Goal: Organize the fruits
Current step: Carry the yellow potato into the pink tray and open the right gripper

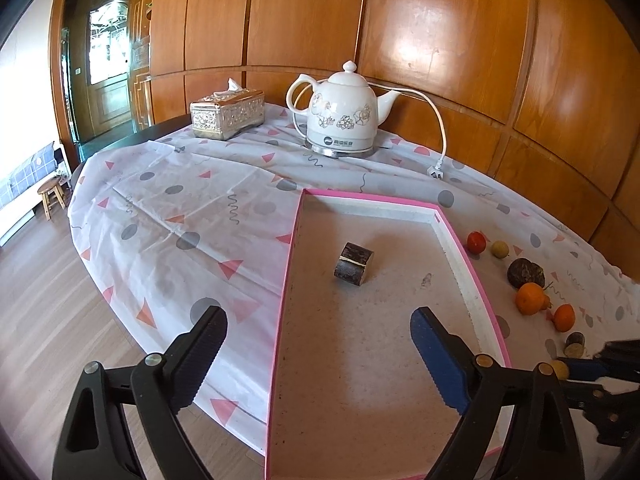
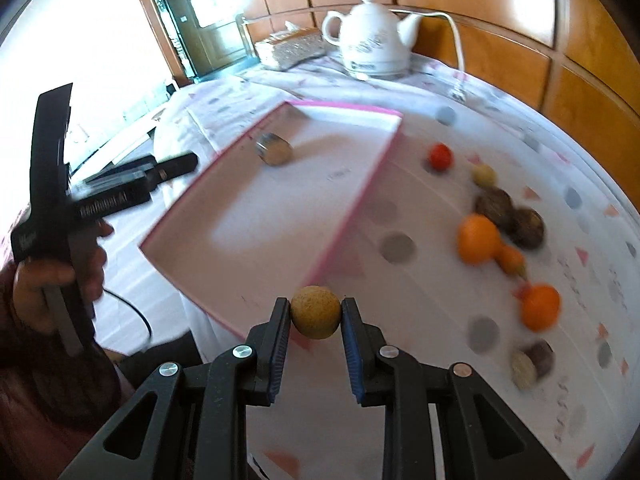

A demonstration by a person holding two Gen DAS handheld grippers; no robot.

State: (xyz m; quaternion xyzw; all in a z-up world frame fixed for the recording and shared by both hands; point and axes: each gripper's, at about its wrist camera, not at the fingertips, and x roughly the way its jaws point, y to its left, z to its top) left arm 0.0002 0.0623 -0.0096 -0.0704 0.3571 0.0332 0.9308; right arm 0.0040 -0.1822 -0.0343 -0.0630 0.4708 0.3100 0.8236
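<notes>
A pink-rimmed tray lies on the table with one dark wood-like cylinder in it; the tray also shows in the right wrist view. My left gripper is open and empty over the tray's near left part. My right gripper is shut on a small tan round fruit, held above the tray's near corner. To the right of the tray lie a red fruit, a tan fruit, two dark brown fruits, oranges and a cut cylinder.
A white electric kettle with cord and plug and a silver tissue box stand at the table's far side against the wood-panelled wall. The patterned tablecloth hangs over the left table edge. A stool stands on the floor.
</notes>
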